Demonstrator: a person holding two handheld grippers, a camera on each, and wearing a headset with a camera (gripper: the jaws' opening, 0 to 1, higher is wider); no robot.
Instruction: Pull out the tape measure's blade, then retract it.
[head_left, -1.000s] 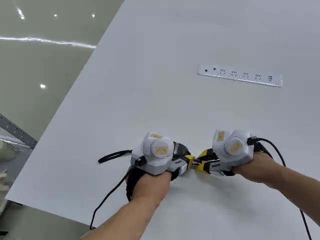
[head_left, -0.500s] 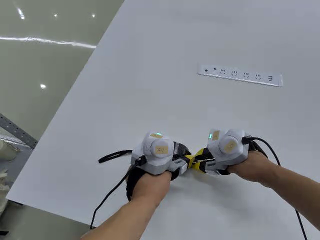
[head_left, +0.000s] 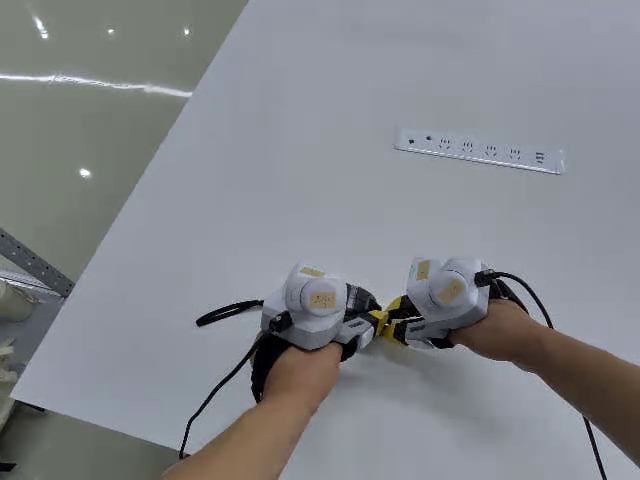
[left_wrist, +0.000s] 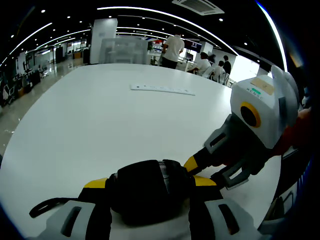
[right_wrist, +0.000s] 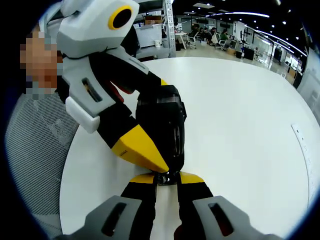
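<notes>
The tape measure (left_wrist: 150, 190) is a black case held between the yellow-tipped jaws of my left gripper (left_wrist: 149, 200), which is shut on it. In the head view the case (head_left: 361, 297) sits low on the white table (head_left: 330, 150), with the left gripper (head_left: 364, 314) coming from the left. My right gripper (right_wrist: 167, 179) is shut on the small metal hook of the blade (right_wrist: 168, 175), right against the case (right_wrist: 162, 122). The two grippers nearly touch; the right gripper (head_left: 395, 323) meets the left one nose to nose. No length of blade shows between them.
A white power strip (head_left: 480, 152) lies at the far right of the table, well away. The tape measure's black strap (head_left: 226, 312) and the grippers' cables trail near the front edge. People stand beyond the table (left_wrist: 175, 47).
My right gripper has moved left, closing the gap to the left gripper and the case. The left gripper has stayed put.
</notes>
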